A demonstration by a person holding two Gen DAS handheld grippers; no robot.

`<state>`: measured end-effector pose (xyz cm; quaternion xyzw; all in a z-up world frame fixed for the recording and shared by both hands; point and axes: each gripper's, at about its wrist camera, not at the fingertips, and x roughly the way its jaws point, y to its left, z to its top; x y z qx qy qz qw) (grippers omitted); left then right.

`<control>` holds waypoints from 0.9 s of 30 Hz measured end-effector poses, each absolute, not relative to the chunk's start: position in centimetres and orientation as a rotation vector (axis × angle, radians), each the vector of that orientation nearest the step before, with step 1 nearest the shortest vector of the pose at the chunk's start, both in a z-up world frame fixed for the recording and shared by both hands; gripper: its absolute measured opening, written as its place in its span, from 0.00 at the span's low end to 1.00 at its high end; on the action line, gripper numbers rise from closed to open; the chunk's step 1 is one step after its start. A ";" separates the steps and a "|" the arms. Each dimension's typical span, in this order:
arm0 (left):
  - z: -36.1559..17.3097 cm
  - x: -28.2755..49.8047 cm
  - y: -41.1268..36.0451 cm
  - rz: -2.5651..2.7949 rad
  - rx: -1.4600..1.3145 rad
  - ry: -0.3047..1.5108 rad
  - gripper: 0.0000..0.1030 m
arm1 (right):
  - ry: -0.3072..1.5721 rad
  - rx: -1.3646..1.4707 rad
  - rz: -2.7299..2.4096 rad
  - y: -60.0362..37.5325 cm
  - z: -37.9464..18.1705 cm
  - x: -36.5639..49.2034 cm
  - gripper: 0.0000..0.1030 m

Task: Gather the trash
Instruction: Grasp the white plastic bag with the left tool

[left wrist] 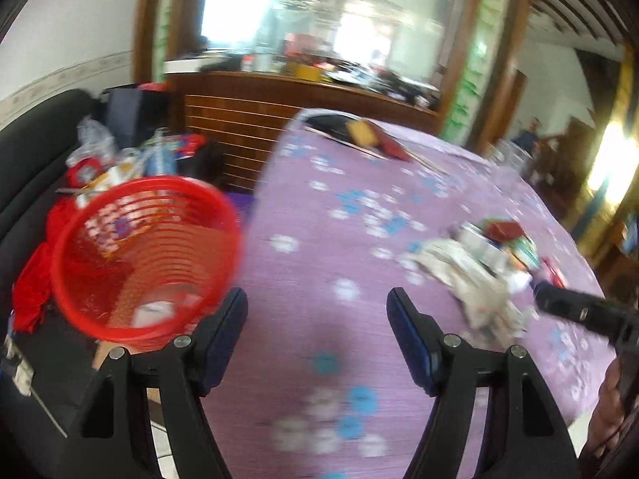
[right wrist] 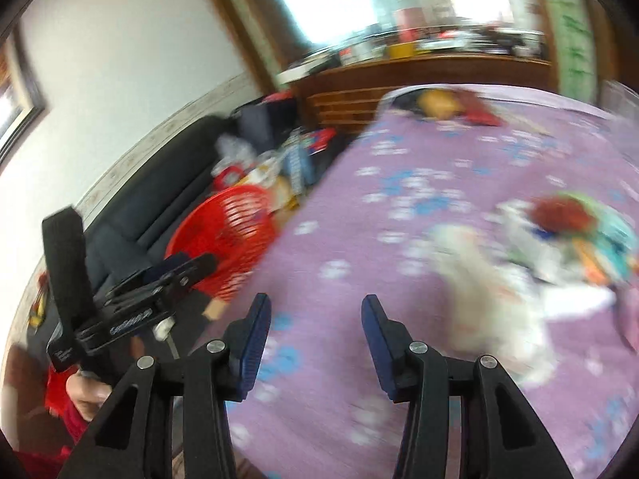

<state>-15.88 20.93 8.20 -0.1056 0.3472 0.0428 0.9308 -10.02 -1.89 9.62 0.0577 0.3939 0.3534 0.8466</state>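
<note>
A pile of trash, white crumpled paper with red and coloured wrappers, lies on the purple flowered tablecloth at the right. It also shows, blurred, in the right wrist view. A red slatted basket stands off the table's left edge with some scraps at its bottom; it also shows in the right wrist view. My left gripper is open and empty over the cloth, between basket and pile. My right gripper is open and empty over the cloth, left of the pile.
A dark sofa with bags and clutter runs along the left wall. A wooden counter stands behind the table. Books and flat things lie at the table's far edge. A clear glass item is at the far right.
</note>
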 end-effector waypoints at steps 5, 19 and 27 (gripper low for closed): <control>7.4 -13.5 15.8 -0.004 -0.195 0.780 0.72 | 0.791 0.202 0.598 -9.7 9.8 -9.9 0.50; 4.0 -3.8 10.4 -0.002 -0.402 1.009 0.74 | 0.738 0.452 0.357 -24.4 8.6 -9.7 0.55; 1.9 -0.5 7.3 0.014 -0.302 1.053 0.74 | 0.743 0.525 0.200 -29.9 6.6 -8.5 0.55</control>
